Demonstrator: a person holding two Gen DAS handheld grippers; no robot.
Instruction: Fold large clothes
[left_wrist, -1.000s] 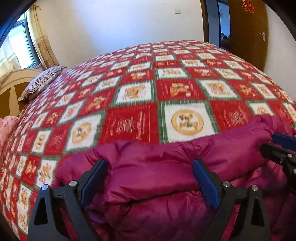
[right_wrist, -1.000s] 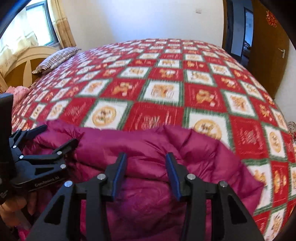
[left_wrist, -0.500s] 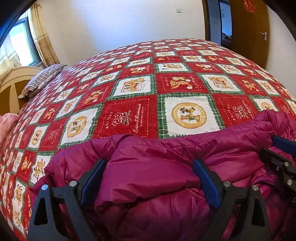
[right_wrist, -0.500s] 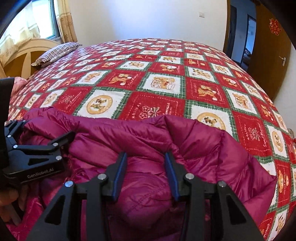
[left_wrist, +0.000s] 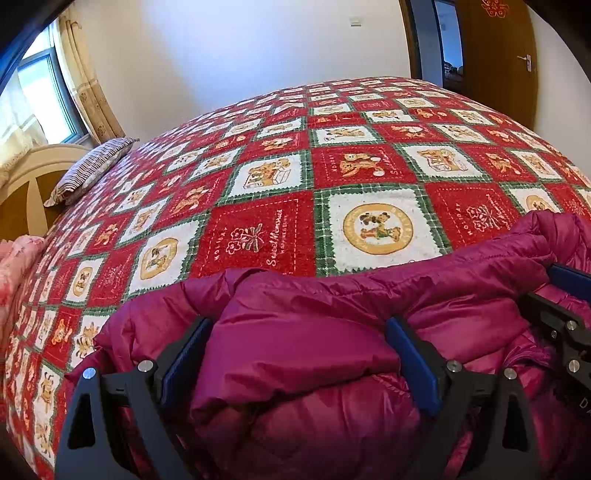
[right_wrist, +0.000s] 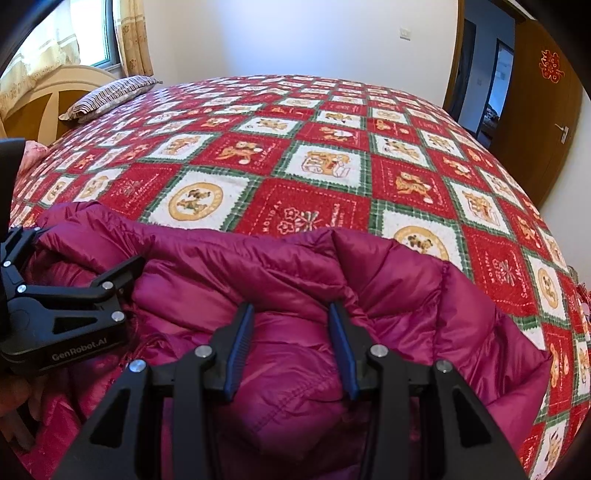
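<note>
A magenta puffer jacket lies bunched at the near edge of the bed; it also fills the lower half of the right wrist view. My left gripper has its jaws wide apart with a thick fold of the jacket bulging between them. My right gripper has its jaws closer together, pressed against a fold of the jacket on both sides. The left gripper shows at the left of the right wrist view, and the right gripper shows at the right edge of the left wrist view.
The bed is covered by a red, white and green patchwork blanket. A striped pillow lies by the cream headboard at the far left. A brown door stands at the right. Pink fabric lies at the left edge.
Both grippers have risen and drawn back with the jacket, so more of the blanket shows beyond it. The jaw openings look the same.
</note>
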